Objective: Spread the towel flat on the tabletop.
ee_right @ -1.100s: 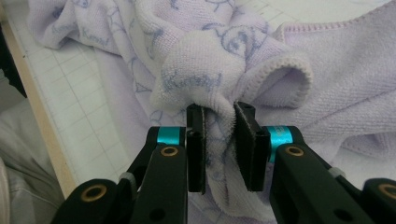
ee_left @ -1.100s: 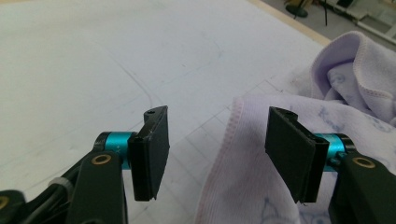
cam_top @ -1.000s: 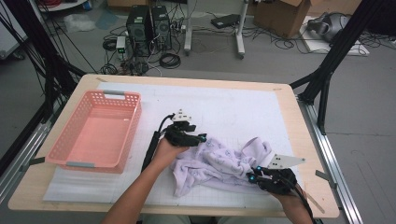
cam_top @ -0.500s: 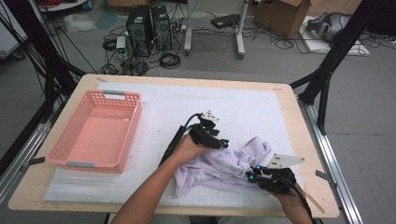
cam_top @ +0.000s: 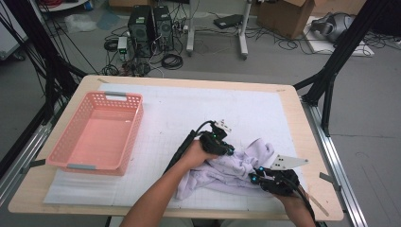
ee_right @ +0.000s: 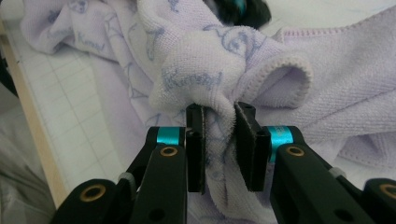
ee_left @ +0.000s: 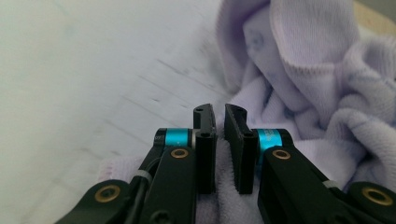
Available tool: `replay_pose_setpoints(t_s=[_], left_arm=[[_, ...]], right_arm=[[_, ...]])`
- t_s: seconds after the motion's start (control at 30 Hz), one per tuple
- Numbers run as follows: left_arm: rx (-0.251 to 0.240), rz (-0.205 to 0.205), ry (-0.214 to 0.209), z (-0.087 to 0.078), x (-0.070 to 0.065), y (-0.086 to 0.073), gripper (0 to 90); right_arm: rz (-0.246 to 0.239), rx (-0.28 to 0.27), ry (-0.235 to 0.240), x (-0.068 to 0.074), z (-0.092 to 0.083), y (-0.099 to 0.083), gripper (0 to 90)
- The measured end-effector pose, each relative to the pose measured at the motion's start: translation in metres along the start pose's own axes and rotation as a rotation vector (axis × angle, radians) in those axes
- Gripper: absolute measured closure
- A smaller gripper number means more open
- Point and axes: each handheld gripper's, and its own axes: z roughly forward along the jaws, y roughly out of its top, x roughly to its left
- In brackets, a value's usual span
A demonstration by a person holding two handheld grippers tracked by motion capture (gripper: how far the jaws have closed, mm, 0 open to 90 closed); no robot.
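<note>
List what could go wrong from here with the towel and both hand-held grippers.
The left hand-held gripper has just been closing; only a thin layer of the lavender towel seems caught, so it may slip free. The right hand-held gripper pinches a bunched fold, so pulling could drag the crumpled towel instead of spreading it.

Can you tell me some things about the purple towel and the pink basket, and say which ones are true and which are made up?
1. The towel lies in the basket. False: it lies crumpled on the table, right of the basket.
2. The right hand-held gripper pinches a fold of towel. True.
3. The basket is blue. False: it is pink.
4. The left hand-held gripper has its jaws almost together, over the towel's edge. True; they have just been closing.
</note>
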Motion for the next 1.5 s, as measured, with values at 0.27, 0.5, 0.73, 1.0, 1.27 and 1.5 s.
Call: replay_pose_setpoints(t_s=[0.27, 0.5, 0.73, 1.0, 1.27, 1.5], left_arm=[[-0.217, -0.132, 0.310, -0.073, 0.034, -0.008, 83.8], [-0.285, -0.169, 0.415, -0.110, 0.044, -0.038, 83.8], [-0.214, -0.122, 0.359, -0.106, 0.028, -0.068, 83.7], [-0.195, -0.105, 0.297, -0.098, 0.014, -0.081, 83.0], [-0.196, -0.093, 0.274, -0.096, 0.008, -0.090, 83.0], [-0.196, -0.091, 0.268, -0.097, 0.007, -0.099, 83.0]], right_arm=[[0.041, -0.058, -0.129, -0.013, 0.015, 0.030, 78.6], [0.082, -0.025, -0.131, -0.025, 0.031, 0.039, 80.8], [0.052, 0.126, -0.158, -0.023, 0.021, 0.022, 82.0], [0.028, 0.073, -0.104, -0.019, -0.005, 0.022, 65.3], [0.087, -0.113, -0.150, -0.033, 0.008, 0.073, 57.4], [0.069, 0.004, -0.117, -0.039, 0.067, 0.108, 56.2]])
